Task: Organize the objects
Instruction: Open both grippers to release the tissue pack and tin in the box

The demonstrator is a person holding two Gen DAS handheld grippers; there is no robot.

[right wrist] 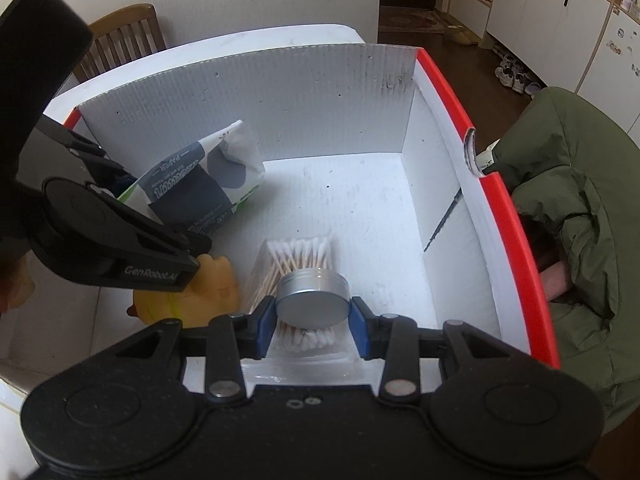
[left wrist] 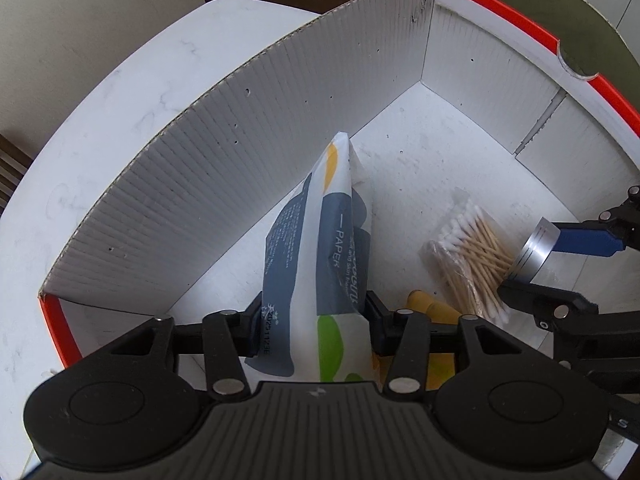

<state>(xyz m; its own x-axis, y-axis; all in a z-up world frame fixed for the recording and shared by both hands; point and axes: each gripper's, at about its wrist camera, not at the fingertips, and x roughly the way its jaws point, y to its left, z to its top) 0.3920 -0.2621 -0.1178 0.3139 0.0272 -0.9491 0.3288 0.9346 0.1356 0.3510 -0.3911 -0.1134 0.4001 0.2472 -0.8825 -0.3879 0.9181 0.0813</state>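
My left gripper [left wrist: 314,316] is clamped on the soft printed tissue pack [left wrist: 320,248], right gripper [right wrist: 314,320] squeezing a round silver tin [right wrist: 312,296], both inside the red-rimmed white cardboard box [right wrist: 320,92].

Left gripper [left wrist: 312,312] clamped shut on a load, right gripper [right wrist: 314,314] likewise clamped, both angled downward, side by side.

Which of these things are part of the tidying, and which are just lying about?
Part of the job:
- tissue pack, in the left gripper
- silver tin, in the right gripper
- cotton swabs
- yellow toy
- white box

Just lying about:
- green jacket
- wooden chair
- shoes
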